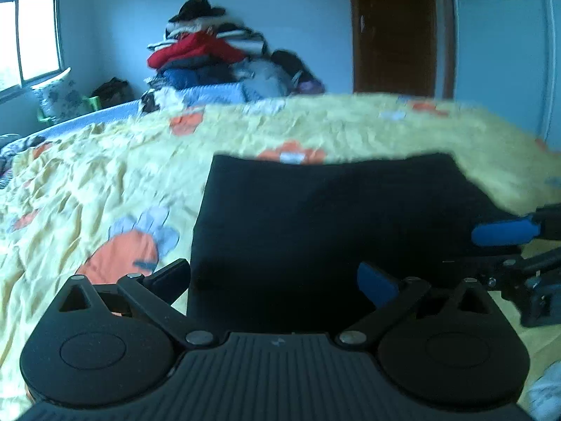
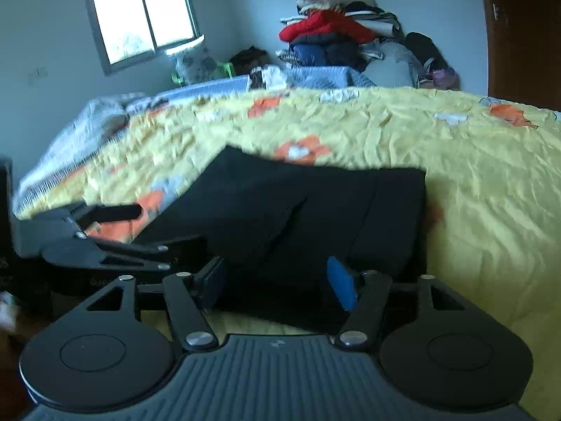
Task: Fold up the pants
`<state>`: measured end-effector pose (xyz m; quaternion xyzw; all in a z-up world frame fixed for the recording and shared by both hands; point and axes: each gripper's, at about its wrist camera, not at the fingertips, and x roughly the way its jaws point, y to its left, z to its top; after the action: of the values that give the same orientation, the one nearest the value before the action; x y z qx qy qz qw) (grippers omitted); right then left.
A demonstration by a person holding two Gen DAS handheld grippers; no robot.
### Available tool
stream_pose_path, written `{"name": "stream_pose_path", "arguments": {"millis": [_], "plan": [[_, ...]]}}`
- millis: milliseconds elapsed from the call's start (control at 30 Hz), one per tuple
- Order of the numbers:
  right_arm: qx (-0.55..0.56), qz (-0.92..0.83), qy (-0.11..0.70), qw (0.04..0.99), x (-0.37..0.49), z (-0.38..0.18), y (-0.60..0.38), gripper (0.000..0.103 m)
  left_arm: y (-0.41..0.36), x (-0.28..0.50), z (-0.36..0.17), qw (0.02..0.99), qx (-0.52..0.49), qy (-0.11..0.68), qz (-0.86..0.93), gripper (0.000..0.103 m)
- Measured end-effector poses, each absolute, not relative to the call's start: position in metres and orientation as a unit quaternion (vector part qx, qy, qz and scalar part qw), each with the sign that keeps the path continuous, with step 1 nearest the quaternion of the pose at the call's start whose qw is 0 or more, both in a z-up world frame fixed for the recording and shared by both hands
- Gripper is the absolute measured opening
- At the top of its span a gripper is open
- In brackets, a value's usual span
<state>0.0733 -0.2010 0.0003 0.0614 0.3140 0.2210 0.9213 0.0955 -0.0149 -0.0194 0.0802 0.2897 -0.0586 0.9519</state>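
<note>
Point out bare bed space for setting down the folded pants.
Free: yellow bedspread right of the black pants, and the strip beyond them before the clothes pile. Also left of the pants in the left view. Crowded: the near edge, with both grippers.

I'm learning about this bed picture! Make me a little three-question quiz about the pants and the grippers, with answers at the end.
1. True or false: the black pants lie on a yellow bedspread with orange patches.
2. Pick one. The left hand-held gripper is: A) wide open at the pants' near edge, B) shut on a red jacket, C) out of sight.
3. Fill the blank: behind the bed, a pile of clothes has a ____ jacket near its top.

Key:
1. True.
2. A. The right hand-held gripper is open too, also at the near edge.
3. Red.
</note>
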Motion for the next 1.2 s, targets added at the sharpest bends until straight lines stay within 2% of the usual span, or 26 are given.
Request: {"name": "stream_pose_path", "arguments": {"millis": [133, 200, 267, 633, 1200], "plan": [[0.062, 0.196, 0.315, 0.927, 0.068, 0.002, -0.195, 0.066, -0.008, 0.091, -0.014, 0.954, 0.051, 0.291, -0.044, 0.103], [0.075, 0.179, 0.302, 0.933, 0.057, 0.010, -0.194, 0.091, -0.005, 0.085, -0.012, 0.954, 0.039, 0.293, -0.045, 0.103], [0.084, 0.159, 0.291, 0.940, 0.045, 0.014, -0.192, 0.103, -0.004, 0.077, -0.012, 0.955, 0.031, 0.293, -0.044, 0.103], [0.048, 0.092, 0.331, 0.938, 0.014, -0.007, -0.172, 0.103, -0.003, 0.044, -0.018, 0.952, 0.023, 0.303, -0.048, 0.102], [0.009, 0.062, 0.335, 0.940, 0.005, -0.032, -0.160, 0.103, 0.001, 0.028, -0.036, 0.946, 0.047, 0.320, -0.022, 0.103]]}}
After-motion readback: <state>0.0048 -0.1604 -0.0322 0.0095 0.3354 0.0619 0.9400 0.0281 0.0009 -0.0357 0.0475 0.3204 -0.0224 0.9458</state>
